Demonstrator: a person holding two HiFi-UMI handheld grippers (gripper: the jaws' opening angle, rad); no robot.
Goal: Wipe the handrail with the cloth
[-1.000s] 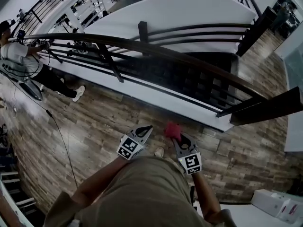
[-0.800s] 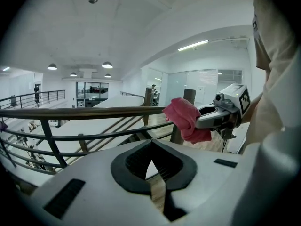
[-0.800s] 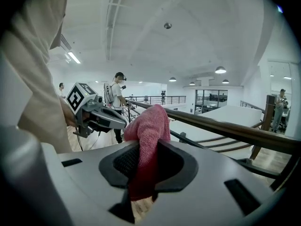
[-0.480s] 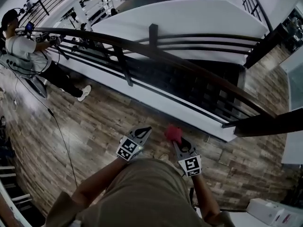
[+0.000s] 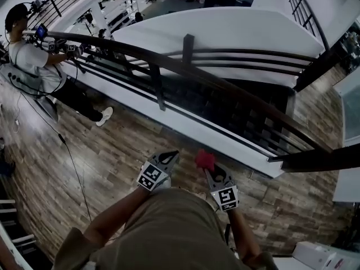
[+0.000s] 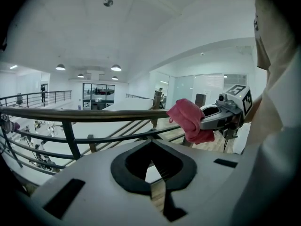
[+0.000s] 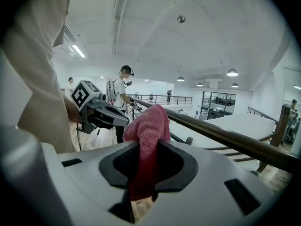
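Observation:
The handrail (image 5: 225, 86) is a dark, curved rail on black posts, running from upper left to right ahead of both grippers. My right gripper (image 5: 209, 170) is shut on a pink-red cloth (image 5: 203, 159), which bunches up above its jaws, short of the rail. The right gripper view shows the cloth (image 7: 150, 126) filling the jaws of the right gripper (image 7: 141, 173), with the handrail (image 7: 225, 138) beyond it. My left gripper (image 5: 171, 155) is beside it, shut and holding nothing. In the left gripper view, its jaws (image 6: 151, 166) meet below the handrail (image 6: 94, 114), with the cloth (image 6: 188, 119) at the right.
A person (image 5: 34, 61) stands at the far left by the rail with equipment. A cable (image 5: 73, 162) trails over the wooden floor (image 5: 112, 145). Beyond the rail are a drop and a white curved wall (image 5: 225, 21). White boxes (image 5: 320, 255) sit at the bottom right.
The head view has shifted, so the rail and the person at left sit a little further right and lower. Both grippers keep the same pose, and the cloth stays in the right one.

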